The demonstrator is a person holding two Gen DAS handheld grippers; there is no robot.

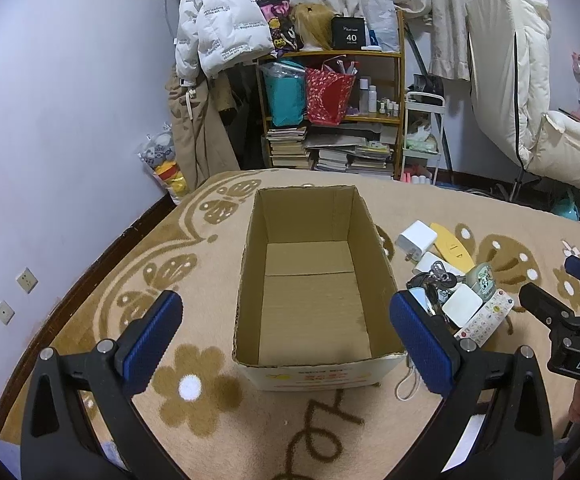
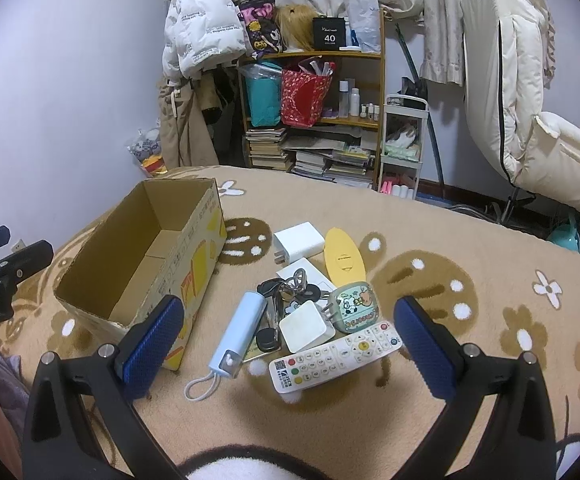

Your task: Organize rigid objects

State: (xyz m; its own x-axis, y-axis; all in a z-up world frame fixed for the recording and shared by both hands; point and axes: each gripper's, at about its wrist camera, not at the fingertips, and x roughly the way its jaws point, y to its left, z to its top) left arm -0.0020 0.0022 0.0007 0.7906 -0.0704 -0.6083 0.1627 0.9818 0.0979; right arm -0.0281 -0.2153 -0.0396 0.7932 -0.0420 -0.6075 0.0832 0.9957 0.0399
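Note:
An open cardboard box (image 1: pixel 309 300) (image 2: pixel 138 256) stands empty on the flowered blanket. My left gripper (image 1: pixel 286 344) hovers open over its near end. To the box's right lies a pile: a white remote (image 2: pixel 335 356), a light blue power bank (image 2: pixel 236 332), a white charger (image 2: pixel 303 326), a cartoon-print case (image 2: pixel 353 307), a bunch of keys (image 2: pixel 286 290), a white plug adapter (image 2: pixel 297 242) and a yellow oval piece (image 2: pixel 343 258). My right gripper (image 2: pixel 288 348) is open, held above the remote and power bank, touching nothing. The pile (image 1: pixel 449 280) shows in the left wrist view too.
The blanket (image 2: pixel 469 360) covers a bed. Behind it stand a wooden shelf (image 2: pixel 313 120) with books and bags, hanging coats (image 2: pixel 198 32), a white trolley (image 2: pixel 403 140) and a padded chair (image 2: pixel 529 120). A purple wall (image 1: pixel 70 120) runs along the left.

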